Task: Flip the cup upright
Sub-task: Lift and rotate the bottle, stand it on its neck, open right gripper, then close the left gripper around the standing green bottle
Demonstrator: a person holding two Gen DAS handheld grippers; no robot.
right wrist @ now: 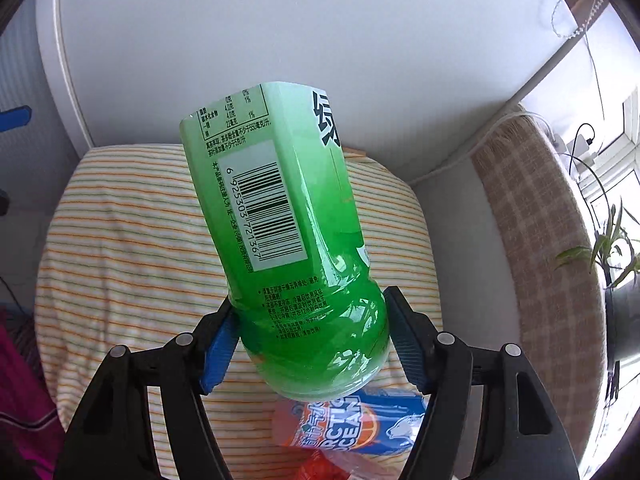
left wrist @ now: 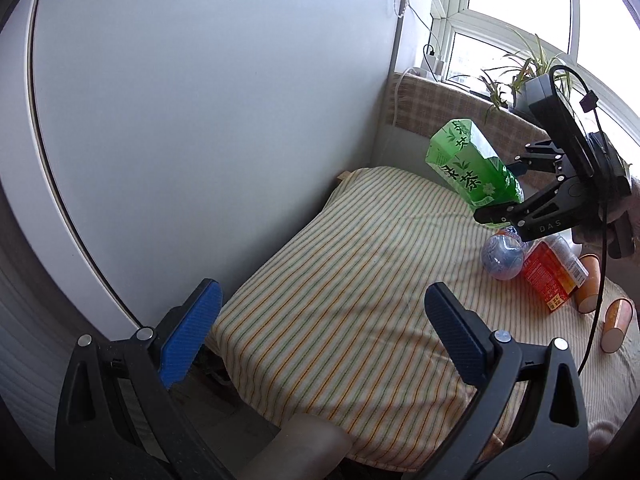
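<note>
My left fingers [left wrist: 320, 328] hang wide apart and empty over the striped table [left wrist: 340, 300], while my right fingers [right wrist: 310, 338] clamp the green cup [right wrist: 288, 220], tilted in the air; rotate slowly, keeping the grip firm, before lowering.

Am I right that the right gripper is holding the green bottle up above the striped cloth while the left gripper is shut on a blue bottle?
Not quite: the left gripper is open and holds nothing, as the left wrist view shows. The right gripper does hold the green bottle above the striped cloth.
</note>
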